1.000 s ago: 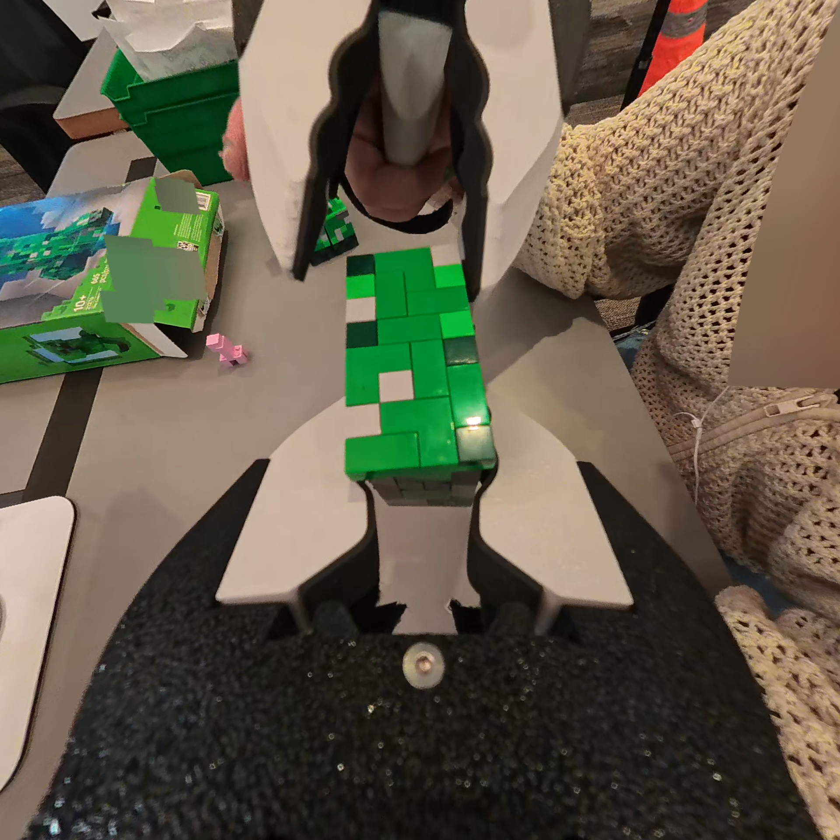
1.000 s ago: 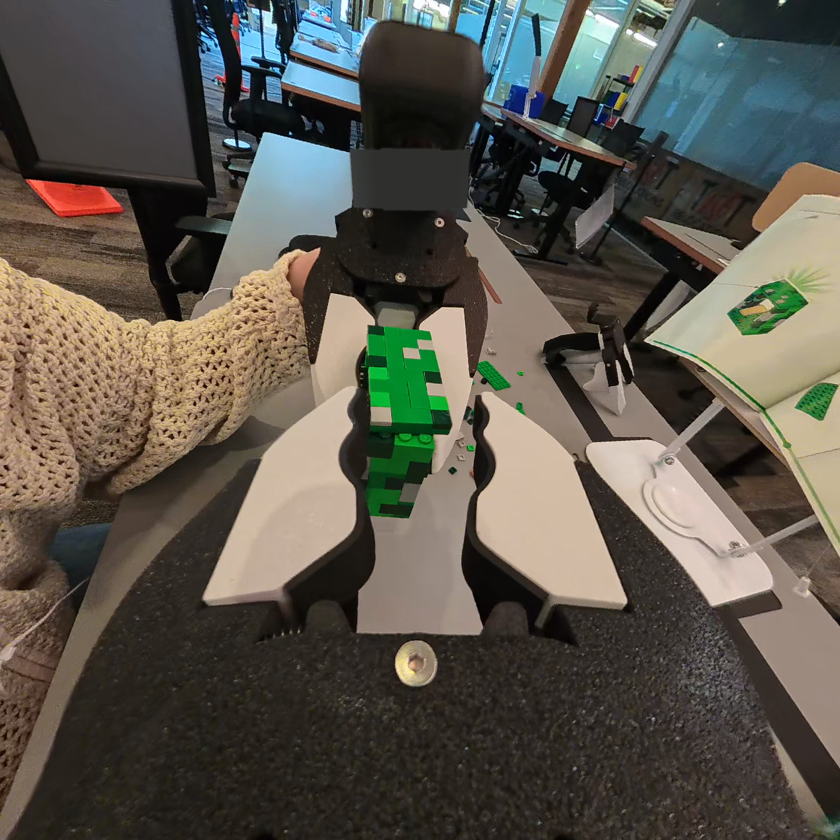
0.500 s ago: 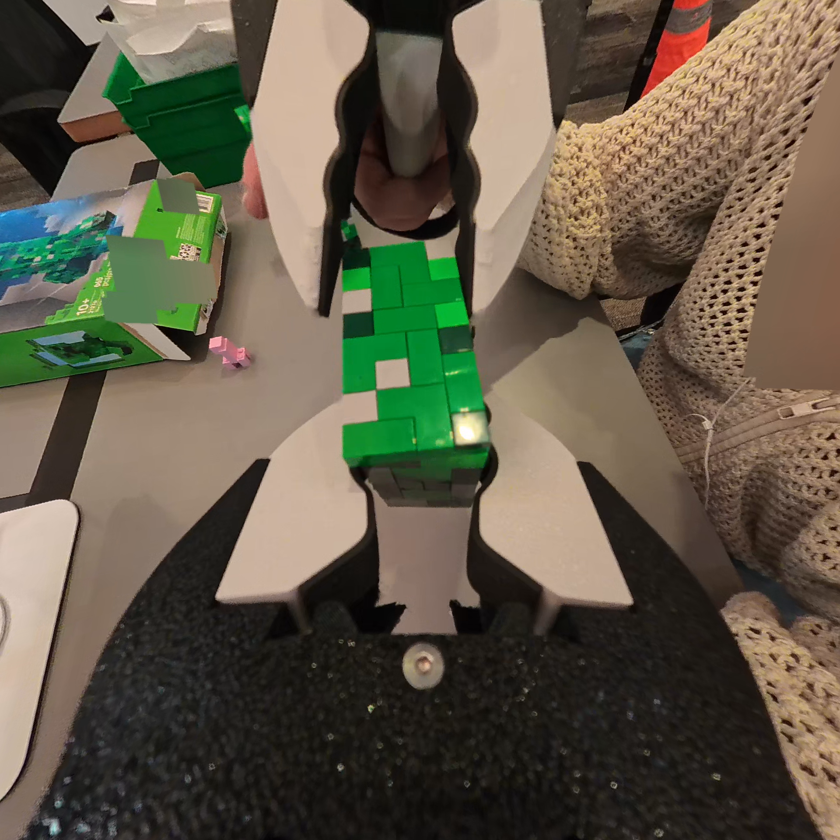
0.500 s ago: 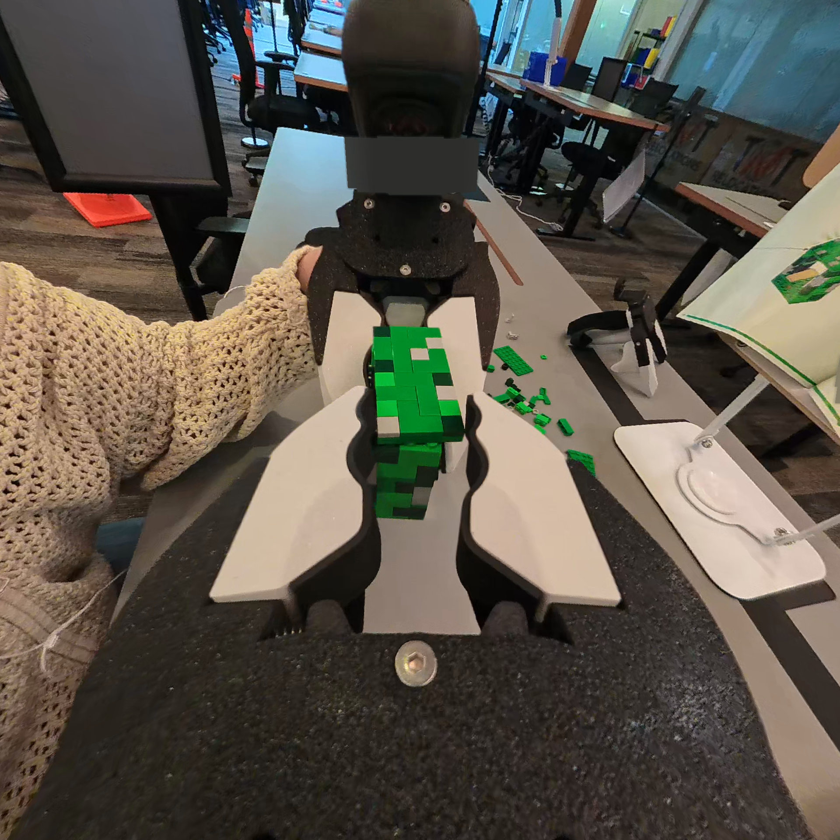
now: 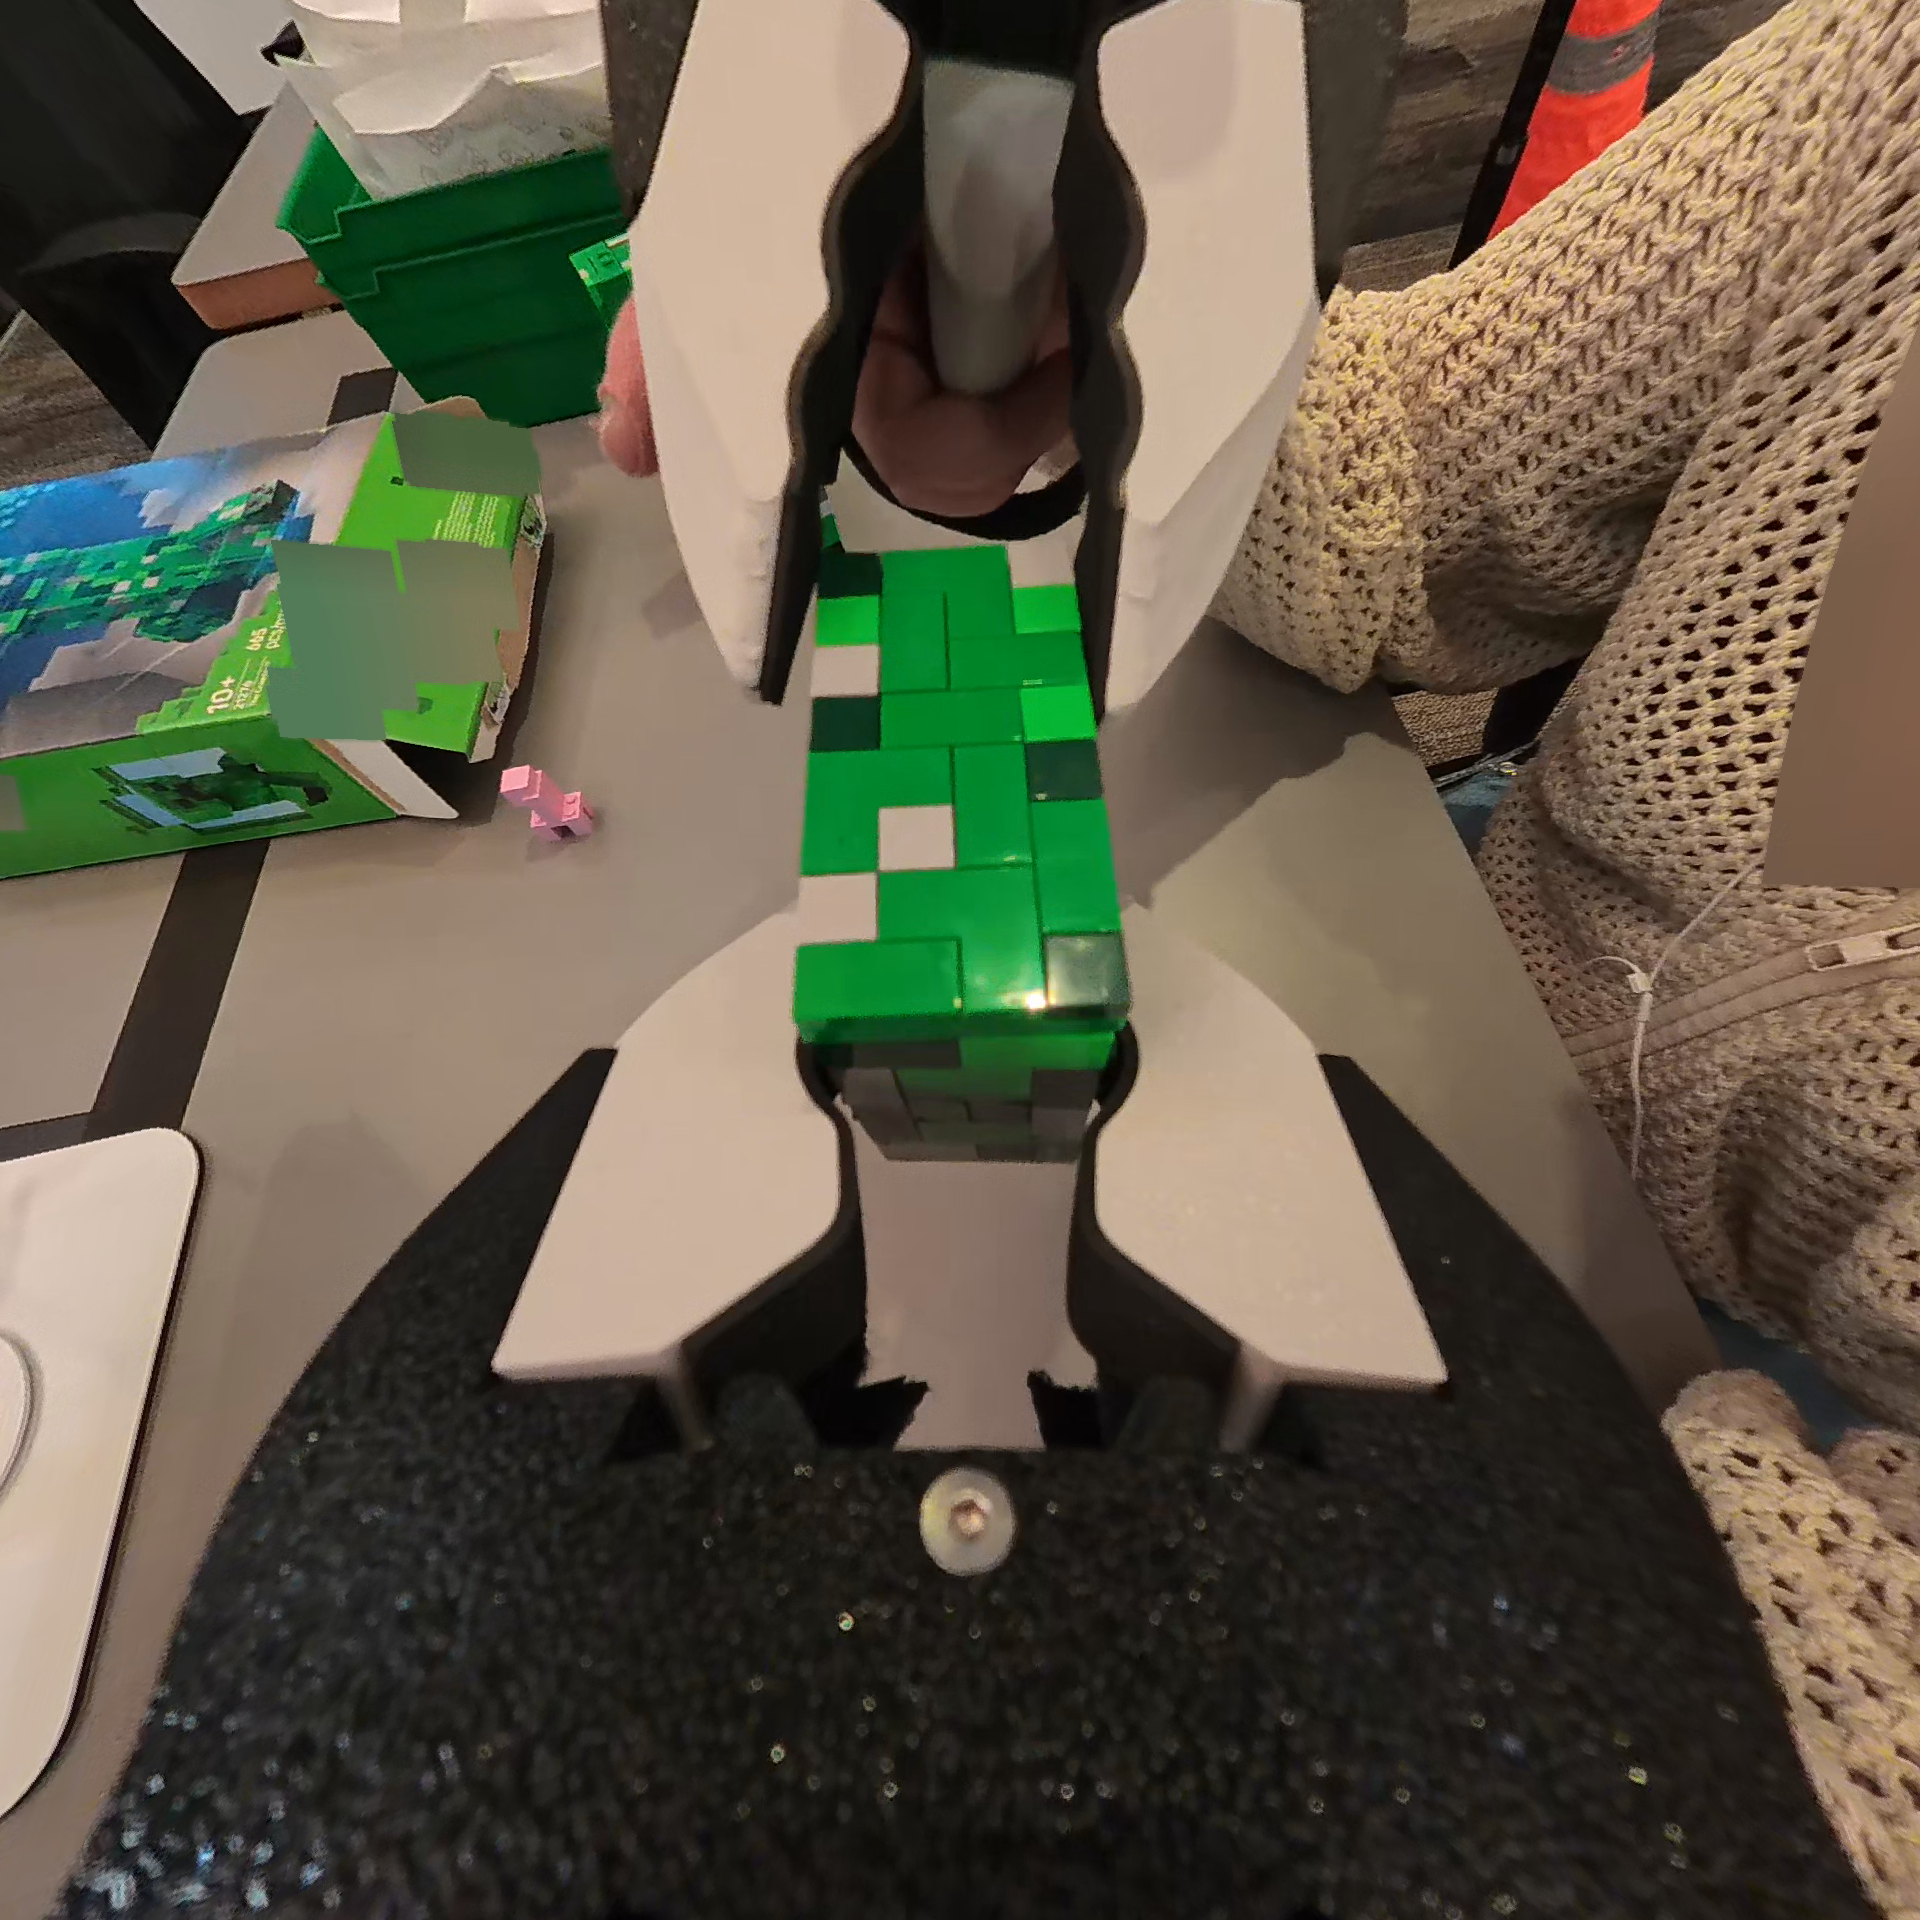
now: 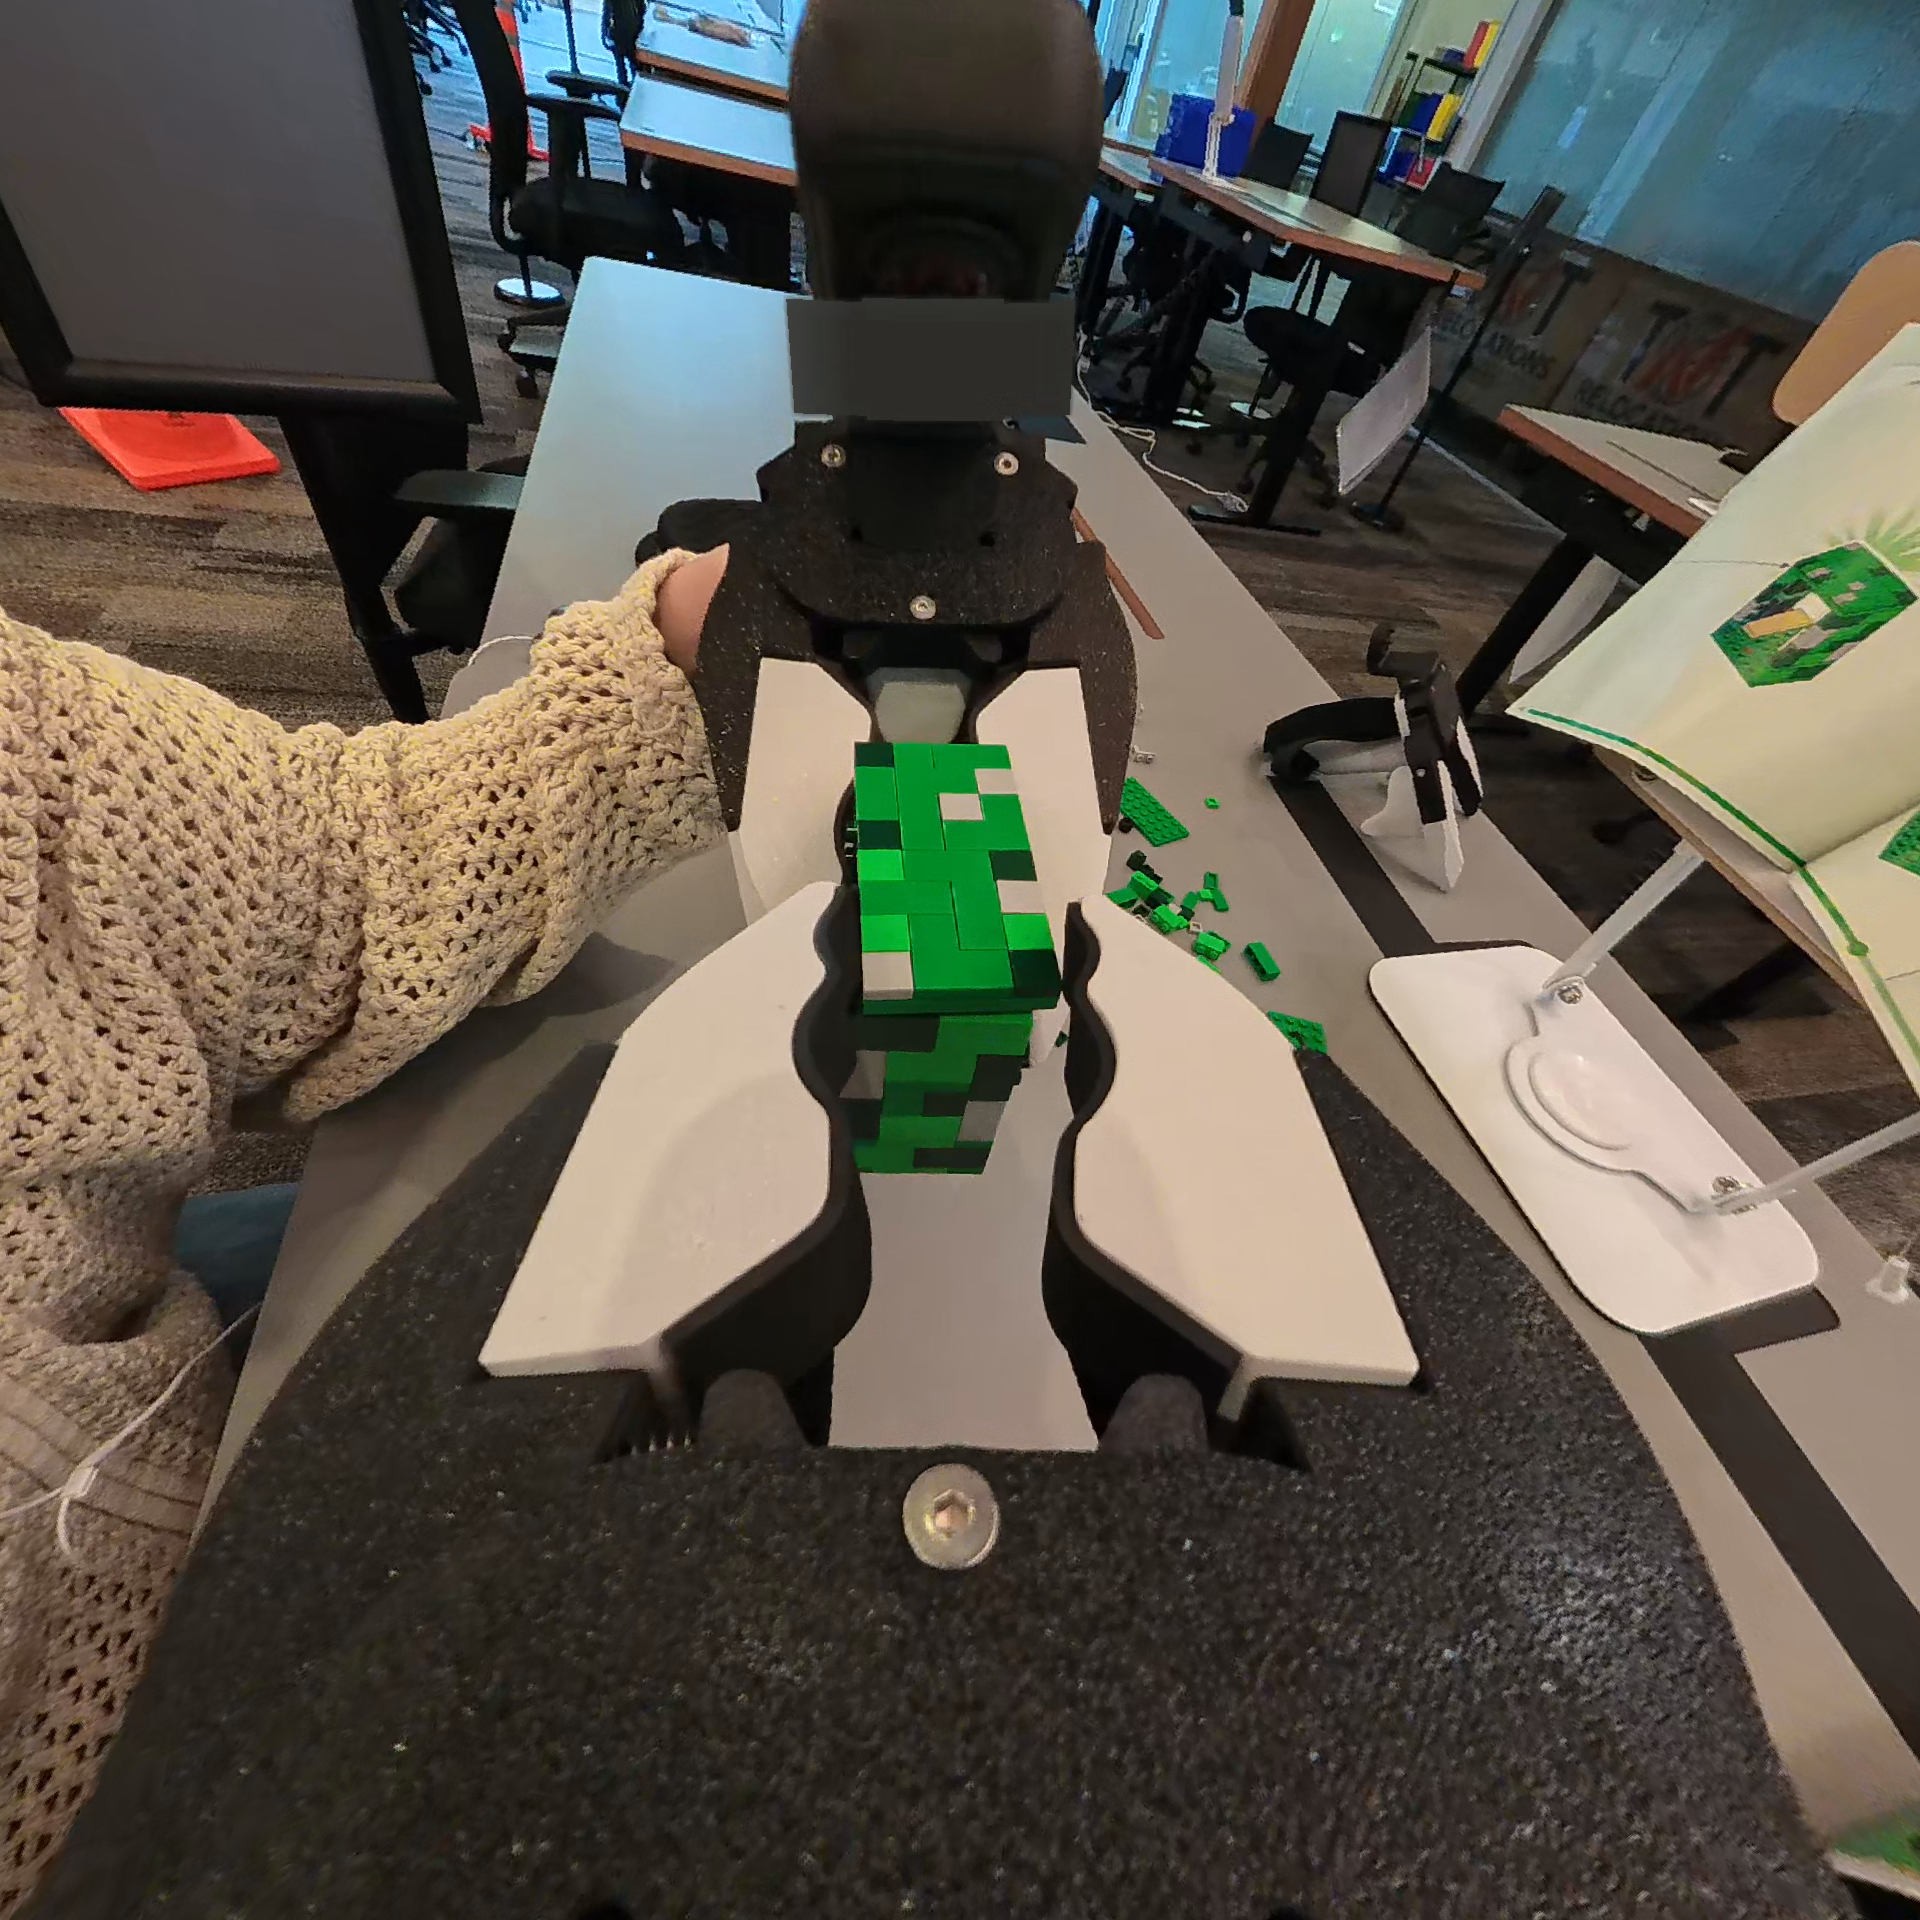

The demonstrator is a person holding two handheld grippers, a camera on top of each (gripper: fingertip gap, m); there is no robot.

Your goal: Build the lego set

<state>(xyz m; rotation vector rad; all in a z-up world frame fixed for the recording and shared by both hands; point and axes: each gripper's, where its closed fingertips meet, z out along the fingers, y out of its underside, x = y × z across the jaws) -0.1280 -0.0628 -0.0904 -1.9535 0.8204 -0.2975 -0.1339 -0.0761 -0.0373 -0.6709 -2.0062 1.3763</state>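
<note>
A long green lego block [image 5: 956, 810] with white and dark squares is held level above the grey table [image 5: 416, 987], between the two grippers, which face each other. My left gripper [image 5: 961, 997] is shut on its near end in the left wrist view. My right gripper [image 5: 940, 686] comes from the far side, its pads against both sides of the other end. In the right wrist view the block [image 6: 951, 935] sits between the right gripper's [image 6: 956, 914] fingers, with the left gripper [image 6: 945, 831] behind it. Each gripper hides its end of the block.
A lego box [image 5: 208, 665], a green bin [image 5: 468, 270] and a small pink piece [image 5: 545, 805] lie to the left. Loose green pieces [image 6: 1184, 904], a white stand base [image 6: 1590, 1132] and an open instruction booklet [image 6: 1766, 665] lie to the right. A person's knit sleeve [image 6: 364, 883] is close by. My hands' fingertips stand some 5 cm from each other.
The right gripper has moved in along the block, squared up with it, and its jaws have narrowed onto the block's sides. The left gripper keeps its hold.
</note>
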